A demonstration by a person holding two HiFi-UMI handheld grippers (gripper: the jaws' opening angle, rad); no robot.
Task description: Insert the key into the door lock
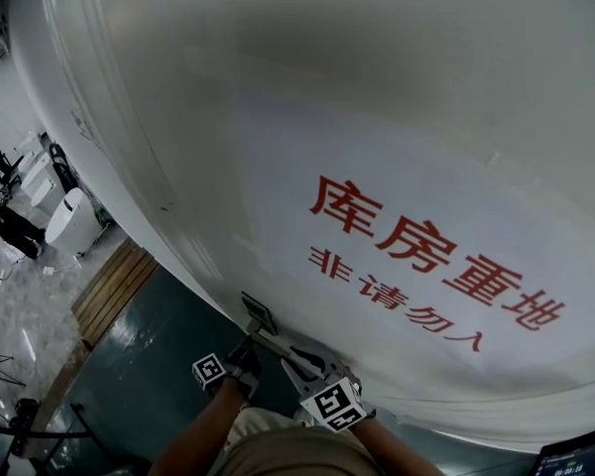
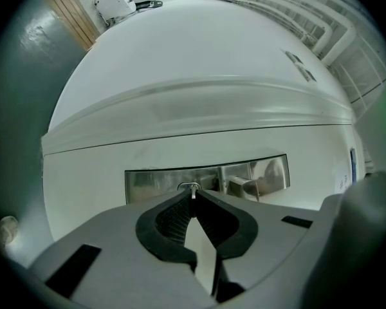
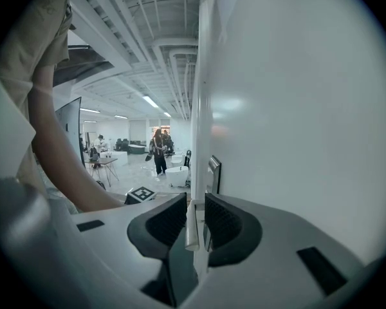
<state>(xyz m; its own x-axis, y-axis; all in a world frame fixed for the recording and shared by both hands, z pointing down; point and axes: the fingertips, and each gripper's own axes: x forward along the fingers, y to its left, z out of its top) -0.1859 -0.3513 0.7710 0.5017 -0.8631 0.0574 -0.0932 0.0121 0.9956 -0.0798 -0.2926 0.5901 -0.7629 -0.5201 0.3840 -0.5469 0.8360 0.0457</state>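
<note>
Because the key [image 2: 192, 191] shows only as a thin metal tip past the left gripper [image 2: 193, 197], its hold looks slight. The likeliest fault from here is the blade twisting or sliding back between the fingers if it meets what looks like the keyhole [image 2: 190, 186] off-line. A slanted push could also skate the tip across the polished lock plate [image 2: 154, 179] rather than seat it. The right gripper [image 3: 194, 221] has its fingers closed about the pale door handle [image 3: 191, 227] (a flat lever, seen edge-on there). Any tug on it could swing the white door [image 1: 397, 117] and carry the lock away from the key.

The left fingers are pressed together on the key, which stands at their very tips. Its end is touching or just short of the keyhole at the plate's lower edge; whether it has entered I cannot tell. From the head view, both grippers crowd the lock low on the door, close beside each other.
</note>
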